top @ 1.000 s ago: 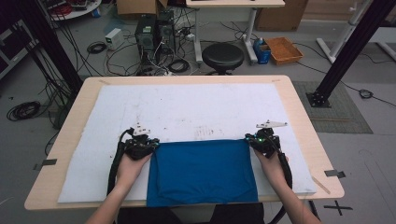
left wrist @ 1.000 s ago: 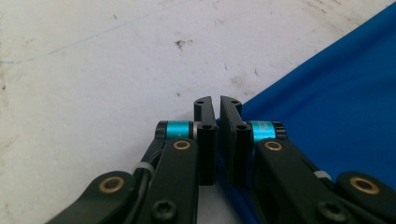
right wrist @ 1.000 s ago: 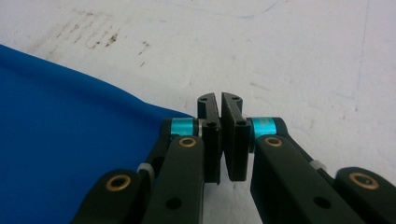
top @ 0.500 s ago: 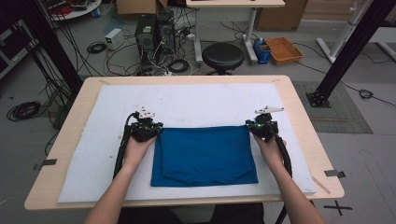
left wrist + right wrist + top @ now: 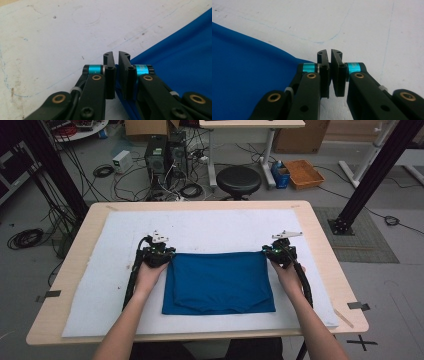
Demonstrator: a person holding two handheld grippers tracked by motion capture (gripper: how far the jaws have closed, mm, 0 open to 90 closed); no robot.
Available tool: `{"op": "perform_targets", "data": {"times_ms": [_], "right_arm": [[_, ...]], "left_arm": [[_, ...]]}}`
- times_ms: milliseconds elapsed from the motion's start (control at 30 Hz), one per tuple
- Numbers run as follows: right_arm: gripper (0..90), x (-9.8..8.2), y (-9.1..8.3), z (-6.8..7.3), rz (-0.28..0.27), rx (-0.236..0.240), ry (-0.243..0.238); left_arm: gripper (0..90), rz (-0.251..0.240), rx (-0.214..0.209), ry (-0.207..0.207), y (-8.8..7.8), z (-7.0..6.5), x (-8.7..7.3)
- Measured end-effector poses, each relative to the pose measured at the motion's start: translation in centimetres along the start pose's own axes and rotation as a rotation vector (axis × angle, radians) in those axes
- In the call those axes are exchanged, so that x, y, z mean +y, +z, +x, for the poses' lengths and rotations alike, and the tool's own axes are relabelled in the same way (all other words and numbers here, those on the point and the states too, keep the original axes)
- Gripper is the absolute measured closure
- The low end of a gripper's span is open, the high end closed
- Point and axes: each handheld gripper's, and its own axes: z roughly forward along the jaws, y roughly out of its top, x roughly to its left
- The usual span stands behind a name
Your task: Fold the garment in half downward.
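Observation:
A blue cloth (image 5: 218, 282) lies flat and folded on the white mat (image 5: 220, 227). My left gripper (image 5: 166, 254) rests at its far left corner, my right gripper (image 5: 268, 253) at its far right corner. In the left gripper view the jaws of the left gripper (image 5: 116, 56) have just been opening to a narrow slit, and the edge of the cloth (image 5: 180, 55) lies loose low in that gap. In the right gripper view the right gripper (image 5: 329, 53) has also parted slightly. White mat shows through its gap, and the cloth (image 5: 244, 75) ends beside its left jaw.
The mat covers most of a wooden table (image 5: 320, 245) and has bare room beyond the cloth and to both sides. On the floor behind are a black stool (image 5: 238, 179), computer boxes (image 5: 162, 155), cables and an orange tray (image 5: 304, 174).
Both hands have moved away from the person, taking the cloth's far edge with them, so the cloth now lies farther up the mat. Over the last half second they stayed put.

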Motion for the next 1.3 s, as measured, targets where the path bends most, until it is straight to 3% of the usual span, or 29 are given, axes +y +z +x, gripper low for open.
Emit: {"op": "perform_targets", "data": {"times_ms": [200, 300, 400, 600, 667, 767, 833, 933, 1000, 1133, 1200, 1300], "right_arm": [[76.9, 0.0, -0.3, 0.0, -0.013, -0.005, 0.001], [67.9, 0.1, -0.8, 0.1, -0.036, -0.008, 0.006], [66.2, 0.2, -1.4, 0.1, -0.052, 0.011, 0.013], [58.6, 0.2, -3.0, 0.4, -0.090, 0.040, 0.022], [57.2, 0.1, -3.5, 0.6, -0.105, 0.047, 0.010], [55.0, -0.2, -4.3, 1.1, -0.117, 0.067, 0.006], [52.9, -0.4, -4.8, 1.4, -0.127, 0.080, 0.004], [51.2, -0.8, -5.8, 1.8, -0.150, 0.105, 0.009], [50.1, -1.2, -6.4, 2.1, -0.167, 0.117, 0.003], [48.5, -2.0, -7.6, 2.4, -0.193, 0.139, 0.007], [47.5, -2.4, -8.1, 2.5, -0.208, 0.151, 0.012], [46.2, -3.1, -8.9, 2.6, -0.222, 0.164, 0.019]], "left_arm": [[69.7, -0.018, 0.010, 0.002, -0.5, 0.2, 0.1], [55.0, -0.045, 0.016, -0.010, -1.2, 0.3, 0.3], [45.0, -0.074, 0.021, -0.015, -2.2, 0.2, 0.6], [36.0, -0.106, 0.011, 0.030, -5.2, -0.8, 0.7], [35.8, -0.103, 0.008, 0.040, -6.2, -1.2, 0.5], [35.8, -0.104, -0.034, 0.060, -7.6, -1.7, -0.3], [35.9, -0.114, -0.043, 0.052, -8.5, -2.1, -0.8], [37.2, -0.146, -0.080, 0.035, -9.7, -2.5, -1.9], [37.9, -0.178, -0.096, 0.045, -10.8, -2.8, -2.7], [38.7, -0.194, -0.152, 0.036, -12.3, -3.2, -4.0], [38.7, -0.217, -0.184, 0.047, -12.8, -3.4, -4.6], [38.6, -0.261, -0.200, 0.076, -13.4, -3.7, -5.6]]}}
